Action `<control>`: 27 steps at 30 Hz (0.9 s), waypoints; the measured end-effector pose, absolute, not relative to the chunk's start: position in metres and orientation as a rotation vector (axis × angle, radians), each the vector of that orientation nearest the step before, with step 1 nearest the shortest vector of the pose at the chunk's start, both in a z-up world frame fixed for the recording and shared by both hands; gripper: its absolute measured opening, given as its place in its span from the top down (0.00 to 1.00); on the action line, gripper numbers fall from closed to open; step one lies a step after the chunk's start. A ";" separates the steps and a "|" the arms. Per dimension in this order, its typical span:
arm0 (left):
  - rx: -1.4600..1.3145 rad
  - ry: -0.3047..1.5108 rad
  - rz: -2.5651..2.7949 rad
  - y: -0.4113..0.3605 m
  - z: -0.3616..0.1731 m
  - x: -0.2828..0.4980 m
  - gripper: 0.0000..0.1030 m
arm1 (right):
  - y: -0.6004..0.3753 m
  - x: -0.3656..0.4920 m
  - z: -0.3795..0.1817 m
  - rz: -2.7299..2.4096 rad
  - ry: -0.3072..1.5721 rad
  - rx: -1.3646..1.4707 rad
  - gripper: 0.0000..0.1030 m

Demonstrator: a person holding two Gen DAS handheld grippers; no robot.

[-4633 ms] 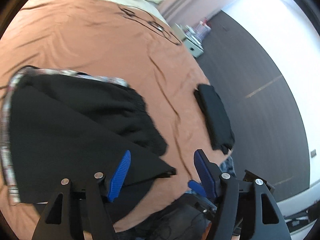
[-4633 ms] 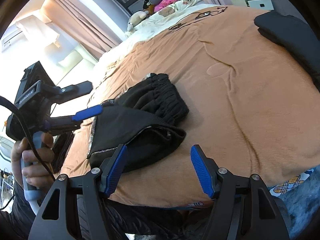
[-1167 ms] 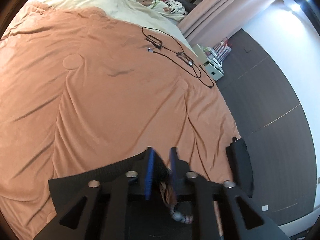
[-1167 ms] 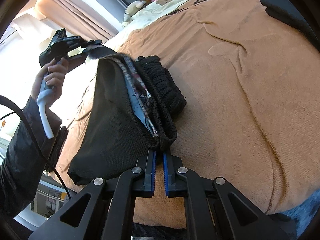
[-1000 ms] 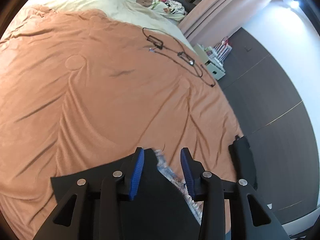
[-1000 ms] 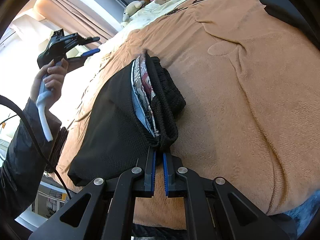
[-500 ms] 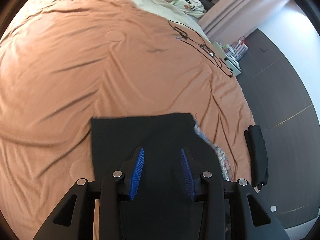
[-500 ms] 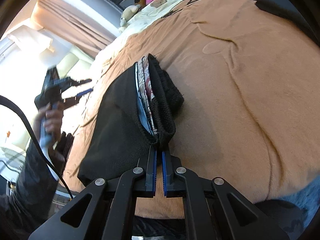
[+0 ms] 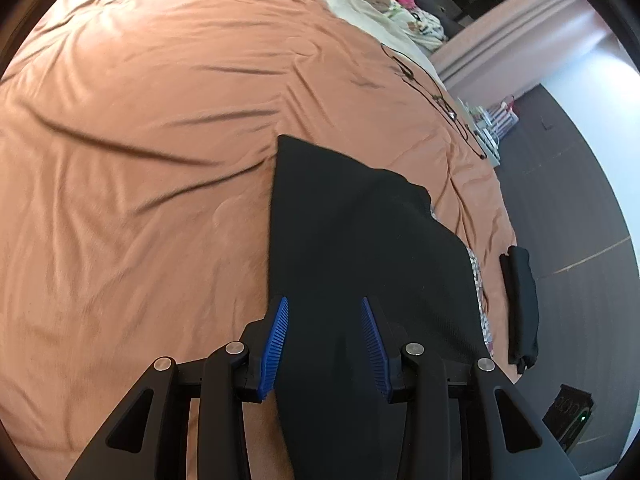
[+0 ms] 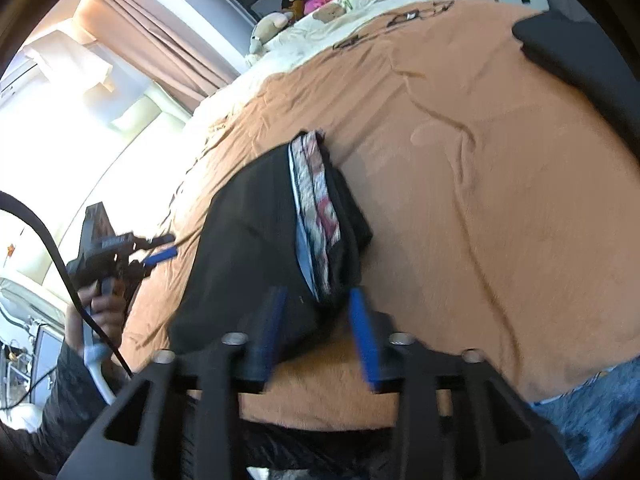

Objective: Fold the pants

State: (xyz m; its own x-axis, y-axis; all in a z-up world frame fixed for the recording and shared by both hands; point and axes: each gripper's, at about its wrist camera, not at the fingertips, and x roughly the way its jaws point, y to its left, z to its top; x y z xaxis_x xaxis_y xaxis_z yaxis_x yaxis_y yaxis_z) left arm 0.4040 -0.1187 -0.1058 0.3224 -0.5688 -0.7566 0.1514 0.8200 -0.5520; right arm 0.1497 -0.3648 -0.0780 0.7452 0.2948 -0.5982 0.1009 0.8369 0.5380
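1. Right tool [image 10: 316, 312] has just been opening, pads spread; pants [image 10: 264, 240] corner between them, unpinched.
2. Left tool [image 9: 324, 336] spread, above pants [image 9: 360, 240].
3. Pants lie on bed [image 9: 140, 140].

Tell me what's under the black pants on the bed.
The black pants lie folded on the orange blanket, which shows all around them. Between the layers at the fold's right edge, patterned lining peeks out. Whatever lies directly beneath the fabric is covered.
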 end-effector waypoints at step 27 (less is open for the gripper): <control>-0.572 1.185 -0.399 -0.083 -0.137 0.363 0.52 | -0.339 0.316 -0.048 0.254 0.852 0.264 0.60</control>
